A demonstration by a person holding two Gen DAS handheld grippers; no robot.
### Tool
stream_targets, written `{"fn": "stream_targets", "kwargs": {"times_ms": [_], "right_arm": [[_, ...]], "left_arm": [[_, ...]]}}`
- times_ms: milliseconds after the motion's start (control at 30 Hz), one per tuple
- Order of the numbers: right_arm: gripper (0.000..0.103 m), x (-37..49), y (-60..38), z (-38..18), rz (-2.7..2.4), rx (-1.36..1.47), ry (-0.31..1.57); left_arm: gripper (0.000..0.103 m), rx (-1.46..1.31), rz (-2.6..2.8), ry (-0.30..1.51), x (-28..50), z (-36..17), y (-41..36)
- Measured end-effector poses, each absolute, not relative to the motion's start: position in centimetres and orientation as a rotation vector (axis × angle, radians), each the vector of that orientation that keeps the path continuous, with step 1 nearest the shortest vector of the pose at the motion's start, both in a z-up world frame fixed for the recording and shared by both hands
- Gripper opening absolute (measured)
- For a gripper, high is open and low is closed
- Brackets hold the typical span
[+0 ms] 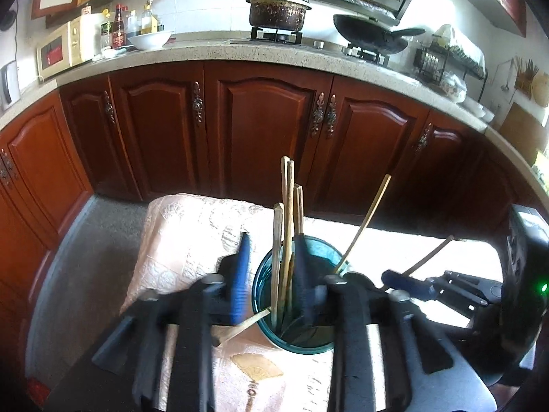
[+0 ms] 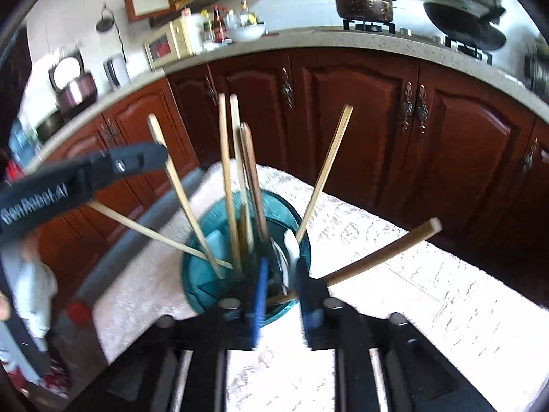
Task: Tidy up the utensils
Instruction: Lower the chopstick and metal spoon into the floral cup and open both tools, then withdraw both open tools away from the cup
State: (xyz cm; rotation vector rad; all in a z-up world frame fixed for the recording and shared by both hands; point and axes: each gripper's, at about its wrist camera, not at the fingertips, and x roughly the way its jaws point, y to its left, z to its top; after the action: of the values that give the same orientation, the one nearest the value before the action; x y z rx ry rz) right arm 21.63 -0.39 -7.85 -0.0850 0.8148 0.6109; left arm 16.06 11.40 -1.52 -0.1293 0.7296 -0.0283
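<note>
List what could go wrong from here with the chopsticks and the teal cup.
1. The teal cup stands on a soft cloth; the left gripper straddles its rim, so a nudge could tip it.
2. The chopsticks lean loosely in all directions; the right gripper, open right at the rim beside a steeply slanted chopstick, could lever some out.
3. The two grippers work close together and could collide.

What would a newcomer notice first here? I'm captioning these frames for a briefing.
The translucent teal glass cup bristling with wooden chopsticks, standing on a pale embroidered tablecloth. Behind it, dark red wooden cabinets carry a speckled countertop with a blackened lidded pot on the stove.
</note>
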Motion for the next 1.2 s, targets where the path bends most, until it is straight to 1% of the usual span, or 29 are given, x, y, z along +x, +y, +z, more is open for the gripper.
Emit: {"fn": "stream_targets", "kwargs": {"times_ms": [33,100,200,267,300,333,500,800,867,933,1167,1200], "right_arm": [[0.034,21.5,-0.9,-7.4,0.617,-0.061,0.801],[0.034,21.1,-1.8,-6.7,0.613,-0.050,0.778],[0.034,20.2,-2.8,-5.6,0.599,-0.030,0.761],[0.038,19.5,-3.7,-5.0,0.593,-0.007,0.751],[0.043,19.0,-4.1,-4.6,0.581,0.002,0.740],[0.044,18.5,-4.1,-4.3,0.572,0.005,0.731],[0.044,16.3,-4.5,-3.5,0.500,-0.007,0.713],[0.045,13.2,-4.3,-3.7,0.433,0.009,0.718],[0.047,12.8,-4.1,-3.6,0.421,0.003,0.724],[0.055,12.6,-4.1,-3.3,0.412,0.008,0.724],[0.056,11.1,-4.2,-2.3,0.397,-0.003,0.694],[0.058,10.9,-4.2,-2.2,0.397,-0.001,0.689]], "left_arm": [[0.036,-0.136,-0.027,0.723,15.9,-1.3,11.5],[0.040,-0.142,-0.024,0.719,15.5,-0.8,11.5],[0.043,-0.146,-0.019,0.701,14.6,0.0,11.5],[0.046,-0.150,-0.011,0.686,13.8,0.6,11.5],[0.049,-0.157,-0.011,0.675,13.3,0.9,11.5],[0.050,-0.159,-0.011,0.668,12.8,1.1,11.4],[0.050,-0.115,0.014,0.645,10.1,1.3,10.0],[0.050,-0.080,0.060,0.655,6.5,-0.3,8.2],[0.050,-0.087,0.071,0.652,5.9,-0.5,8.1],[0.050,-0.087,0.083,0.652,5.5,-0.6,8.1],[0.050,-0.077,0.108,0.642,4.2,-0.6,8.0],[0.050,-0.075,0.113,0.637,4.0,-0.5,8.0]]}}
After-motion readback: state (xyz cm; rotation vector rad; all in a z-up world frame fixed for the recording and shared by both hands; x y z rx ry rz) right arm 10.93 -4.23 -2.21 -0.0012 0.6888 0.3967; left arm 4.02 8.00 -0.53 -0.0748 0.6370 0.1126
